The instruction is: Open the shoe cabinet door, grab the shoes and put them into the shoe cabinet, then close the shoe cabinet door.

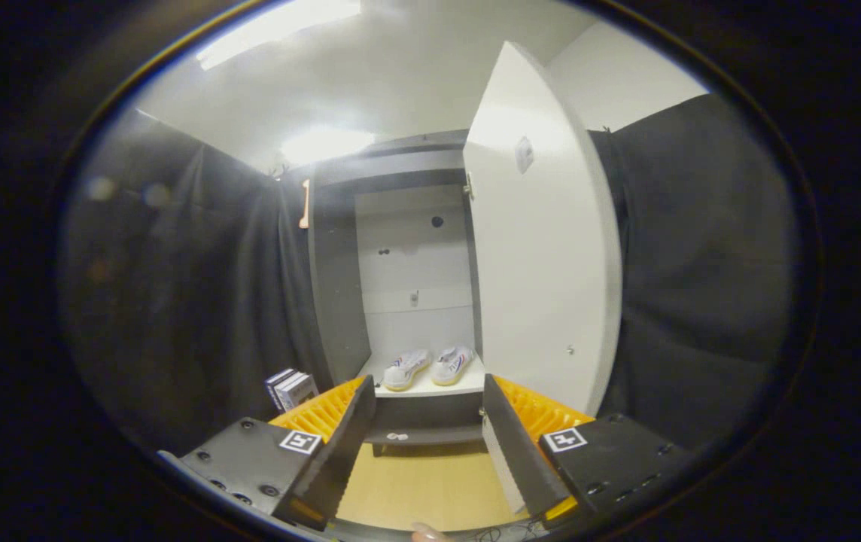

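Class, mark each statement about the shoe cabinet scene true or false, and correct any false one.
1. The cabinet door is closed. False: it stands swung open to the right of the opening.
2. The pair of shoes sits on the white shelf inside the cabinet. True.
3. The gripper holds one shoe between its fingers. False: its fingers are spread apart with nothing between them, and both shoes lie beyond them.
4. The two shoes lie side by side. True.
5. A small box stands on top of the cabinet. False: it stands low, to the left of the cabinet, just beyond the left finger.
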A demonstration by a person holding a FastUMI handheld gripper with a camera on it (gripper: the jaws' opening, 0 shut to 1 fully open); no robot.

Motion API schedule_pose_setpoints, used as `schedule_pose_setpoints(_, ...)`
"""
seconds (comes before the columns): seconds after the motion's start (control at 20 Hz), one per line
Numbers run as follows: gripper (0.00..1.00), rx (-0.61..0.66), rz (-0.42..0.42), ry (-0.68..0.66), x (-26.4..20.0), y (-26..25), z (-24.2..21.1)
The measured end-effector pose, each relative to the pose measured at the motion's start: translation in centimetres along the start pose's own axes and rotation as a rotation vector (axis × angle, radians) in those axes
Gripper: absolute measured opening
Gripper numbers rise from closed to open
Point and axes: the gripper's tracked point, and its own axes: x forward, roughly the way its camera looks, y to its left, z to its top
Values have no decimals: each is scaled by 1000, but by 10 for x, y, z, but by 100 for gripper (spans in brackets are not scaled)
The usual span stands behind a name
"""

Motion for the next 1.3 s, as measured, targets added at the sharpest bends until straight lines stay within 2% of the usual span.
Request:
schedule_pose_setpoints(0.15,90,-15,8,4,-19,-37,3)
schedule_pose_setpoints(0.4,91,-25,-42,-5,-35,-106,14)
schedule_pose_setpoints(0.6,92,-30,-86,-12,-18,-159,17)
schedule_pose_setpoints(0.8,92,-11,-118,-19,14,-209,22)
schedule_pose_setpoints(1.05,92,8,-111,10,87,-255,13)
schedule_pose_setpoints(1.3,91,-1,-63,53,149,-251,-5)
